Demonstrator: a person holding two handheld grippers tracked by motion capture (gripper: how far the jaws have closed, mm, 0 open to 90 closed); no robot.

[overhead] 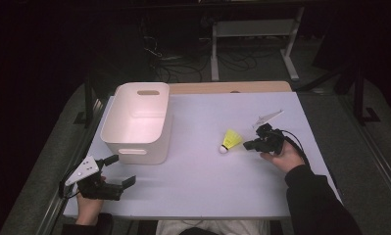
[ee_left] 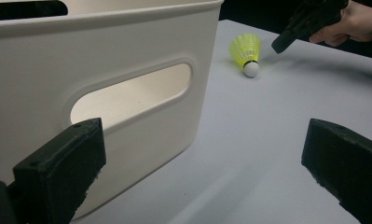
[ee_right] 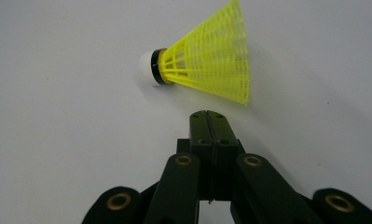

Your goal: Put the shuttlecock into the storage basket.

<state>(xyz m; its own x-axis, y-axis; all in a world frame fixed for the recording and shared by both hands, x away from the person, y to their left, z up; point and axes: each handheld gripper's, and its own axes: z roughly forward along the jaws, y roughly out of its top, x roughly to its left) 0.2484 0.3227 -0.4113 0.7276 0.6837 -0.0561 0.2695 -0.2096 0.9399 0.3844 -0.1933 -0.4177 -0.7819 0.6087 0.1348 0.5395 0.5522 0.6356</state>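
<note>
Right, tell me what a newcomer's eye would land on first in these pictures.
First, the yellow shuttlecock lying on its side on the pale table, right of centre. The right tongs point at it, shut, just short of its skirt. Next, the big white bin at the table's left, with the left tongs open just before it.

The shuttlecock had a yellow plastic mesh skirt and a smooth white cap — foam or cork, hard to tell. The bin looked like matt white plastic, the table smooth and matt, the right gripper matt black — brass-coloured rivets.
</note>
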